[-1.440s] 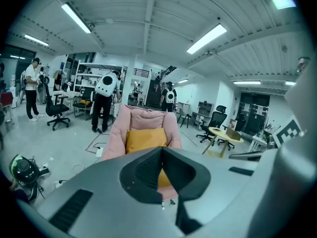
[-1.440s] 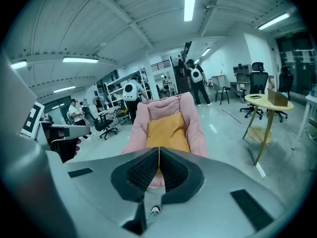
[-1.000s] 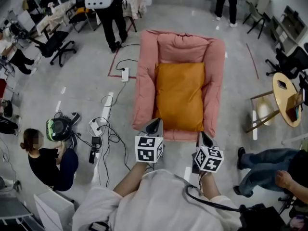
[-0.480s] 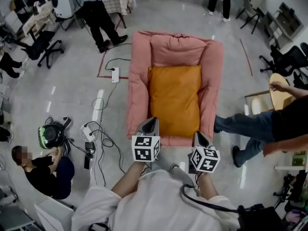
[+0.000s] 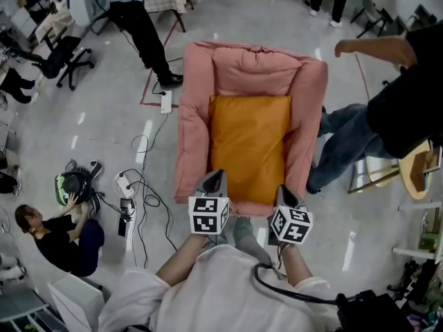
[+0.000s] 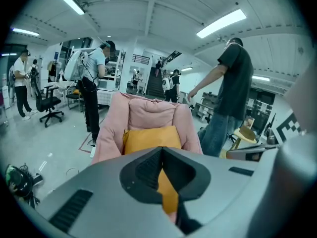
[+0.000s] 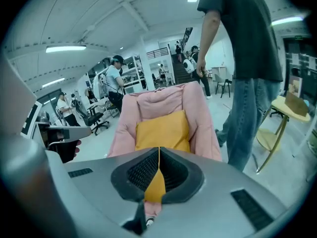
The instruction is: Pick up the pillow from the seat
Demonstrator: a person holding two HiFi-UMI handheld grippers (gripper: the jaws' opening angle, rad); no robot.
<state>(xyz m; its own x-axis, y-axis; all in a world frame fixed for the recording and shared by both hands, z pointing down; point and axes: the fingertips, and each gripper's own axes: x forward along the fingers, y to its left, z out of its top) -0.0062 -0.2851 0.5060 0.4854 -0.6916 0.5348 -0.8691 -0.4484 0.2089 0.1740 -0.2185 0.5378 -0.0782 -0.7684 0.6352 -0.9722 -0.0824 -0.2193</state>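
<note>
An orange pillow lies flat on a pink padded seat on the floor. My left gripper hovers over the seat's front edge at the pillow's near left corner, shut with nothing in it. My right gripper is at the near right corner, also shut and empty. In the left gripper view the pillow lies ahead of the closed left gripper. The right gripper view shows the pillow beyond the closed right gripper. Neither gripper touches the pillow.
A person in a dark shirt and jeans stands close against the seat's right arm. Cables and power strips lie on the floor to the left, near a crouching person. A wooden stool stands at the right. Another person stands at the back left.
The person in jeans has walked in from the right and now stands beside the seat. Both grippers have stayed shut at the seat's front edge.
</note>
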